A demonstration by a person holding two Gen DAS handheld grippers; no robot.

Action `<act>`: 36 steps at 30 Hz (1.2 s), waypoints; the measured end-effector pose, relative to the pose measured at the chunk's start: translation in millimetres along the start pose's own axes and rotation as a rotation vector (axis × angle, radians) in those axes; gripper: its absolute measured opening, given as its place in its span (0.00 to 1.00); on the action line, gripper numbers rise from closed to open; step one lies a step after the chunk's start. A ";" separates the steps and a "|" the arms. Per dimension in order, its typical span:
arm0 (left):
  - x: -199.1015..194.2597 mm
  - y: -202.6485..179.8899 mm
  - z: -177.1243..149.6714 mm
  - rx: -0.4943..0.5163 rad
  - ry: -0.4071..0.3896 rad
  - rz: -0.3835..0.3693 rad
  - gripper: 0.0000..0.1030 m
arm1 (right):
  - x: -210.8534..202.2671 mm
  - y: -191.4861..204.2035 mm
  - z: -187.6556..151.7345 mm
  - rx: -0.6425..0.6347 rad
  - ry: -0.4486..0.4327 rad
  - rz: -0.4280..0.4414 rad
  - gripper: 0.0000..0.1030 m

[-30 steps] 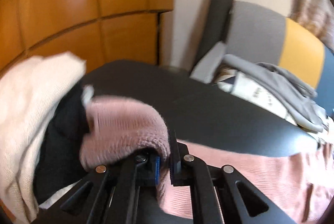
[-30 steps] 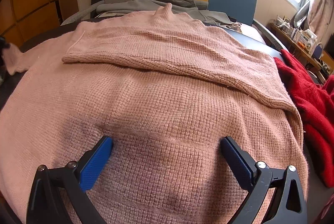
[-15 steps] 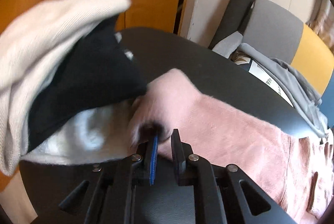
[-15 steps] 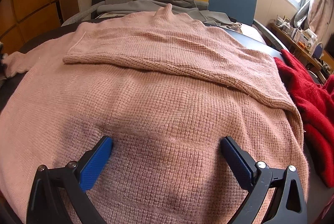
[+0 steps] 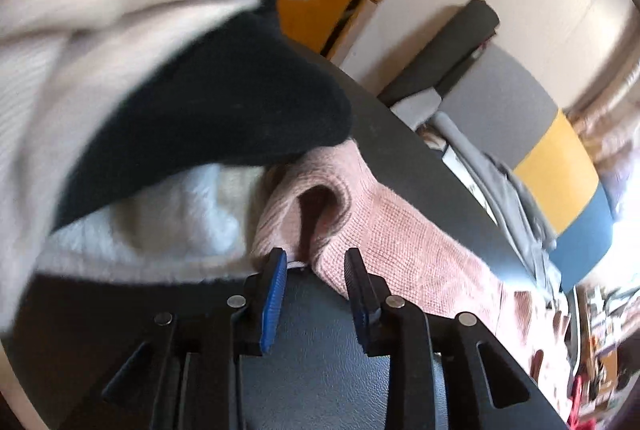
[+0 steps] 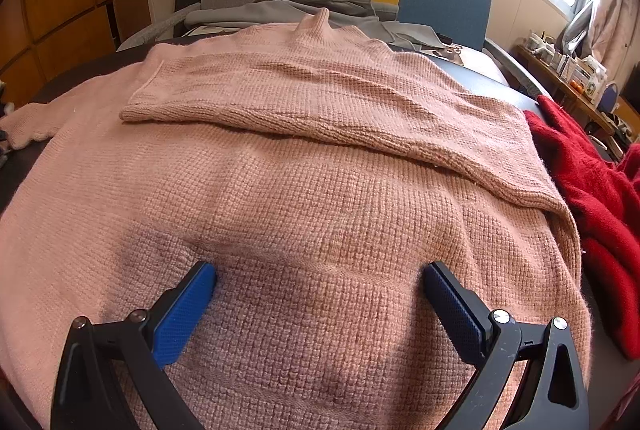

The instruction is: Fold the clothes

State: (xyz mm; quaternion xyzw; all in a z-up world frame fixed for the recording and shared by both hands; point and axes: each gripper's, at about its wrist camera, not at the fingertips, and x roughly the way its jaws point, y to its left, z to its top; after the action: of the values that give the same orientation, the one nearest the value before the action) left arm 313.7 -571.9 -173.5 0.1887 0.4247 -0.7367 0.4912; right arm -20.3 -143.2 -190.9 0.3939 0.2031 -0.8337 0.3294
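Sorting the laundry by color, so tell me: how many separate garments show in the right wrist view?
3: the pink sweater spread across the table, the red garment at its right edge, and the grey garment on the chair behind. More may be hidden outside this view.

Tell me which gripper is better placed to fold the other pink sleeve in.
Left. The left gripper sits open at the sleeve cuff; the right gripper rests wide open on the pink sweater body.
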 end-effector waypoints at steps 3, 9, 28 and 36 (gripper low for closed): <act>4.8 -11.6 7.4 0.012 -0.010 0.000 0.33 | -0.2 -0.3 -0.2 0.000 -0.001 0.001 1.00; 36.6 -23.9 35.7 -0.101 0.028 0.023 0.34 | 0.1 -0.6 0.3 -0.001 -0.001 0.000 1.00; 8.8 -257.0 -24.1 0.338 0.047 -0.295 0.05 | 0.5 -0.6 1.7 0.009 -0.001 0.006 1.00; -0.2 -369.4 -113.1 0.552 0.168 -0.454 0.05 | -0.5 -4.6 1.4 0.029 -0.006 0.033 1.00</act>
State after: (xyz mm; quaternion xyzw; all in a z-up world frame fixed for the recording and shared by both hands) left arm -28.5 -422.1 -74.9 0.2748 0.2799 -0.8957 0.2092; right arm -24.1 -140.6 -189.4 0.3996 0.1837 -0.8320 0.3382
